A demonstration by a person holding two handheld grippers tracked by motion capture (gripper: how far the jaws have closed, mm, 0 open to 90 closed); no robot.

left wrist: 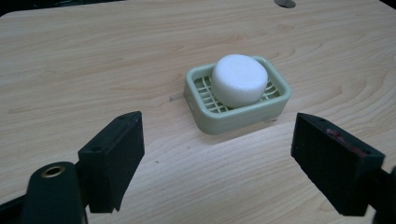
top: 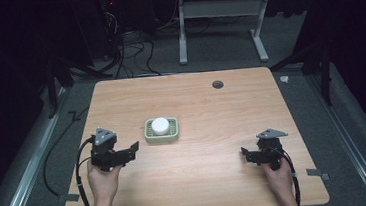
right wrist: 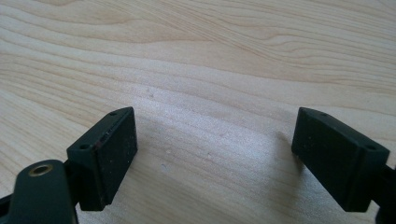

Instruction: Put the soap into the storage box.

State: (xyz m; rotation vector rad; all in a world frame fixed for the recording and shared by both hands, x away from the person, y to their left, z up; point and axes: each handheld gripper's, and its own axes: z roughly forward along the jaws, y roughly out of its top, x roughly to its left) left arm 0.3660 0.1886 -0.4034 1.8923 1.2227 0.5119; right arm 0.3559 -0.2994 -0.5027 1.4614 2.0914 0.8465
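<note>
A pale green slotted soap dish [top: 148, 135] sits near the middle of the wooden table [top: 212, 110], with a round white soap bar [top: 160, 126] lying in it. In the left gripper view the dish [left wrist: 233, 116] and soap [left wrist: 239, 79] lie just ahead of the jaws. My left gripper [top: 134, 148] is a short way left of the dish, pointing toward it, open and empty [left wrist: 217, 158]. My right gripper [top: 244, 154] rests low at the table's front right, open over bare wood [right wrist: 215, 154].
A dark round grommet [top: 217, 84] is set into the table near its far edge. Beyond the table stand a white desk frame [top: 219, 24] and loose cables [top: 131, 52] on the floor. Bits of tape [top: 317, 173] mark the front corners.
</note>
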